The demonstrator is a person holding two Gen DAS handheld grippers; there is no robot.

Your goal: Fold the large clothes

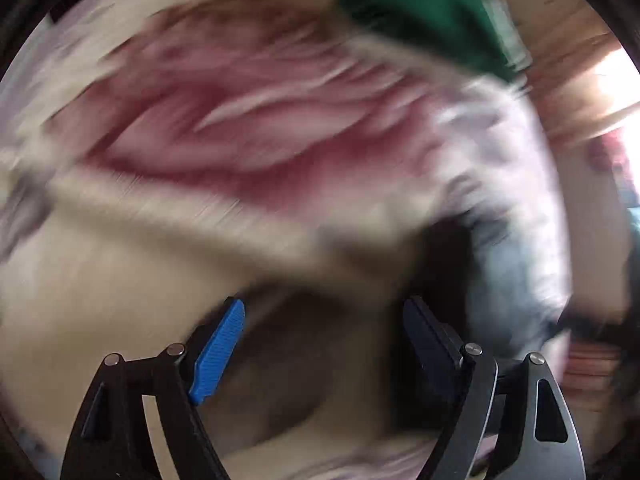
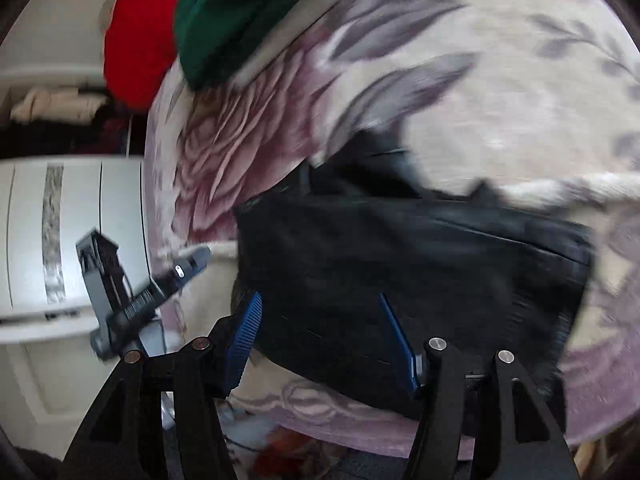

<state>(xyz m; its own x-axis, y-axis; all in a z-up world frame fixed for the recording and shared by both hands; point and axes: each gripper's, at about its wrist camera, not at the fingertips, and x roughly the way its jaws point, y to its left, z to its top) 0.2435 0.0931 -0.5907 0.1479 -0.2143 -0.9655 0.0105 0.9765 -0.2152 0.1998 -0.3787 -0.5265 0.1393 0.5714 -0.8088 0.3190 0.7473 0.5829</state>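
Observation:
A dark garment (image 2: 420, 264) lies on a floral bedspread (image 2: 500, 100) in the right wrist view. My right gripper (image 2: 320, 312) is open just above its near left part, nothing between the fingers. In the blurred left wrist view my left gripper (image 1: 324, 316) is open and empty over the bedspread (image 1: 256, 120), with a dark patch of the garment (image 1: 448, 248) just beyond its right finger. The left gripper also shows in the right wrist view (image 2: 132, 284) at the bed's left edge.
A green cloth (image 2: 236, 12) and a red cloth (image 2: 140, 40) lie at the far end of the bed; the green one also shows in the left wrist view (image 1: 424, 12). A white cabinet (image 2: 72, 236) stands left of the bed. Wooden floor (image 1: 568, 60) at right.

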